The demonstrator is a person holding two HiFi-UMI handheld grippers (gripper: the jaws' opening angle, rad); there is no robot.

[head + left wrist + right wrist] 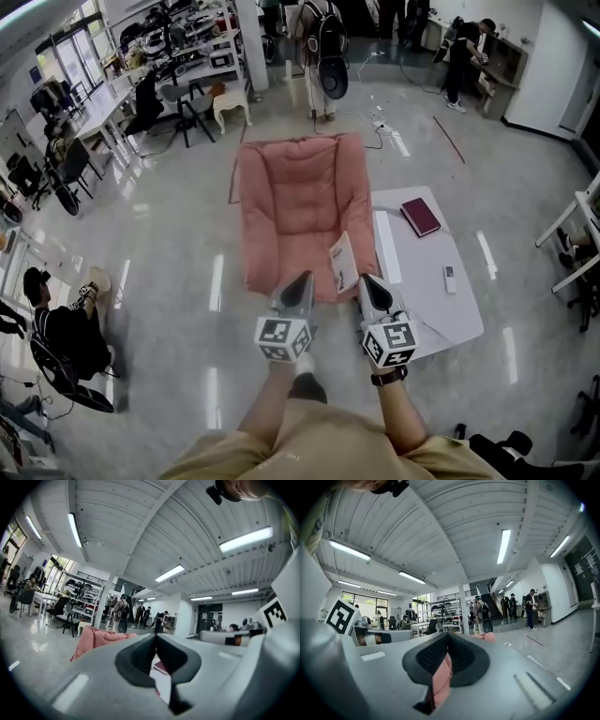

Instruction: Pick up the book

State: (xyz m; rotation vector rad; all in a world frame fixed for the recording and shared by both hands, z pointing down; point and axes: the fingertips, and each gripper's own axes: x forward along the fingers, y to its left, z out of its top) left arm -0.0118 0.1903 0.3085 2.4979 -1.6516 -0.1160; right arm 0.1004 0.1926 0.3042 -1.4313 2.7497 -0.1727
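Jaws on both tools are pressed tight together, and we find nothing gripped in either. From the head view, the left gripper (302, 278) and the right gripper (367, 280) are held side by side and point away from the body. Their tips are over the near edge of a pink floor chair (298, 202). Each carries its marker cube at the wrist end.

The maroon book (421, 217) lies flat and closed on the far part of a low white table (431, 309), which stands just beside the chair on its right. The book is well apart from both grippers. Nearer on the same tabletop sits a small white remote (449, 278). Between chair and table, just past the right gripper's tip, a pale booklet (344, 262) leans at the chair's right edge. We cannot tell whether it is open or only tilted.

In the left gripper view the dark pads meet at the centre. Through the notch below them we glimpse a sliver of the maroon book on the white tabletop, with the pink chair off to the left. In the right gripper view the pads meet likewise, and only the chair's pink shows through the notch.

Beyond the chair a person with a backpack (325, 42) stands on the glossy grey floor (169, 262), and a seated person (61, 328) is on the floor at the left.
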